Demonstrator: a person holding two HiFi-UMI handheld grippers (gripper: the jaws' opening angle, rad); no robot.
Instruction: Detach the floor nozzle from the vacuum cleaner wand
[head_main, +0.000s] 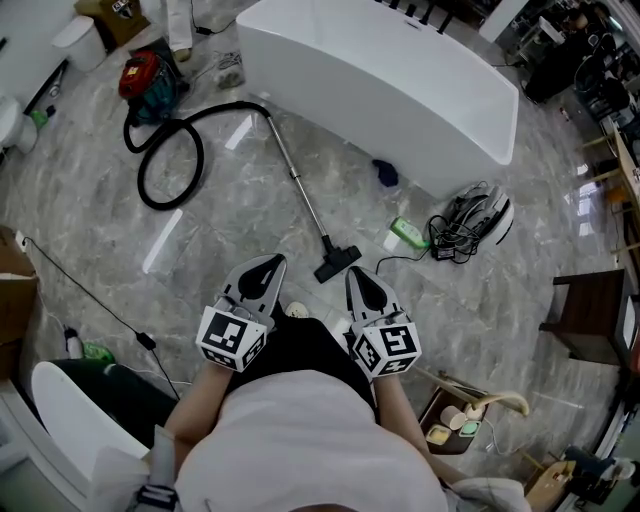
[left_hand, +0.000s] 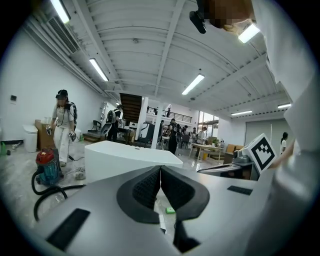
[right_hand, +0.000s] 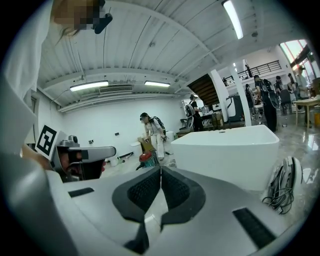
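Observation:
A black floor nozzle (head_main: 337, 262) lies on the grey marble floor, joined to a silver wand (head_main: 298, 184) that runs up-left to a black hose (head_main: 165, 150) and a red and teal vacuum cleaner (head_main: 145, 82). My left gripper (head_main: 271, 262) is shut and empty, just left of the nozzle. A little right of the nozzle my right gripper (head_main: 355, 272) is also shut with nothing in it. In the left gripper view the jaws (left_hand: 160, 170) meet at the tips, and the vacuum cleaner (left_hand: 47, 167) stands at the left. The right gripper view shows its jaws (right_hand: 160, 170) closed too.
A long white bathtub-like block (head_main: 380, 75) stands beyond the wand. A green box (head_main: 408, 232), a dark blue rag (head_main: 386, 174) and a second white vacuum with coiled cord (head_main: 478, 216) lie to the right. A thin black cable (head_main: 90, 295) crosses the floor at left. People stand far off.

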